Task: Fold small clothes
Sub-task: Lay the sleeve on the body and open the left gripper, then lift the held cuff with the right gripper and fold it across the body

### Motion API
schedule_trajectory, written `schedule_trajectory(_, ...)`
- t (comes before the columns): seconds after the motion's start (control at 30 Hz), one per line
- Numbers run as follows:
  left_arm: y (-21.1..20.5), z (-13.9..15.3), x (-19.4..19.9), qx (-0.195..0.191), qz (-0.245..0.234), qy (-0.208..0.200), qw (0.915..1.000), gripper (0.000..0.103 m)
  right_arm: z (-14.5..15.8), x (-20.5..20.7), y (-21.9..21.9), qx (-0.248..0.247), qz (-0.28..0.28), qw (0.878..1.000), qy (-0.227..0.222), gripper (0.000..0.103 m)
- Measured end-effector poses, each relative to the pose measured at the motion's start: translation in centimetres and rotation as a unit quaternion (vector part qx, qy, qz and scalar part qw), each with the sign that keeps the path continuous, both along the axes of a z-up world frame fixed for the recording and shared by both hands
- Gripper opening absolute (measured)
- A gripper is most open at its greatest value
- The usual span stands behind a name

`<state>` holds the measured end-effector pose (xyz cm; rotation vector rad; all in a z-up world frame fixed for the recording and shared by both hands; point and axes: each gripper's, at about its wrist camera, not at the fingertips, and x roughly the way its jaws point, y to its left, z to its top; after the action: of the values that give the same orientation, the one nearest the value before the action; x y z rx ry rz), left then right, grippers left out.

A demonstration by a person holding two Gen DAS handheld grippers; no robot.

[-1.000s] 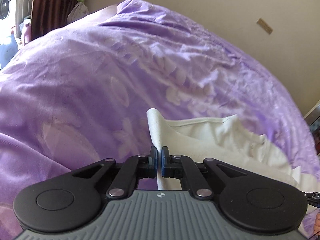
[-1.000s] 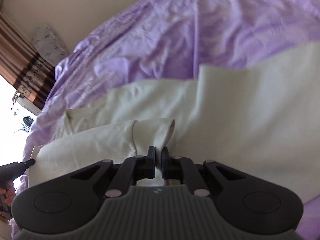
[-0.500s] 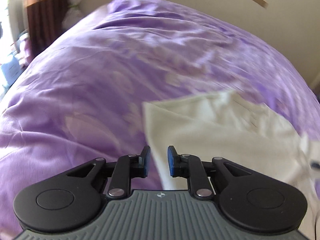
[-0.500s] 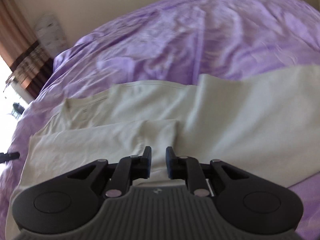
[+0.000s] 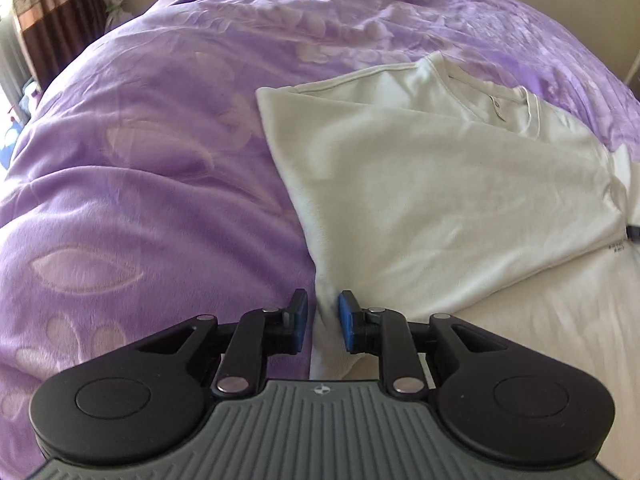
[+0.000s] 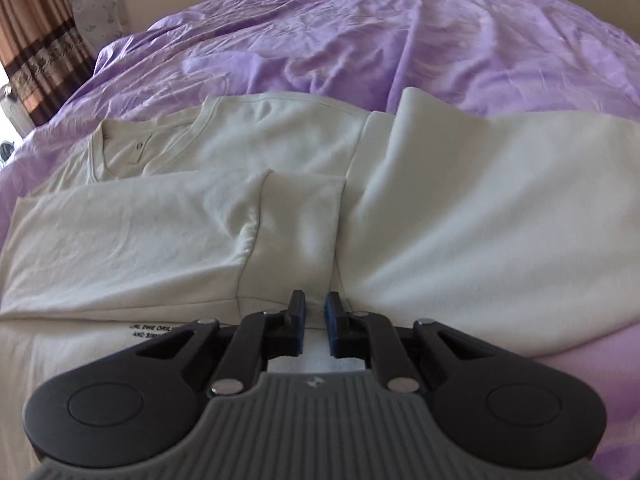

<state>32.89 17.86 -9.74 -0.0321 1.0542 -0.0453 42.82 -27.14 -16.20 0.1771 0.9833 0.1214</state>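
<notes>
A cream-white short-sleeved shirt (image 5: 440,184) lies on the purple bedspread (image 5: 140,160) with one side folded over its middle. My left gripper (image 5: 322,312) is open, its jaws apart on either side of the fold's left edge, gripping nothing. In the right wrist view the same shirt (image 6: 460,208) shows its buttoned collar at the left and the folded sleeve lying flat in the middle. My right gripper (image 6: 315,314) is open just behind that sleeve's end, with the cloth lying under its fingers. Small black print shows on the shirt near the right gripper.
The purple bedspread (image 6: 360,40) is rumpled and spreads all around the shirt. Brown patterned curtains (image 6: 36,24) hang at the far left, beside a beige wall. A small dark object (image 5: 634,233) shows at the right edge of the left wrist view.
Both grippers were shut on shirt cloth a second ago and have since opened. The lifted cloth now lies flat as a fold. Both grippers have drawn back a little.
</notes>
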Motion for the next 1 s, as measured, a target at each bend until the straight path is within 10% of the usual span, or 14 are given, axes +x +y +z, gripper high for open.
schedule_trajectory(0.43,-4.1,9.0,-2.8,-0.001,0.002,-0.095,0.9955,0.026,13.6,-6.8,-8.7,0.035,-0.078,0.995,-0.049,0.011)
schedule_trajectory(0.63,-8.8,10.9,-2.0,-0.046,-0.017,-0.124,0.991,0.036,19.2,-11.7,-17.5,0.023,-0.154,0.985,-0.068,0.037)
schedule_trajectory(1.0,-14.9,7.9,1.5,-0.041,-0.01,-0.102,0.9939,0.038,12.0,-17.9,-35.6,0.153,-0.374,0.91,-0.092,0.04)
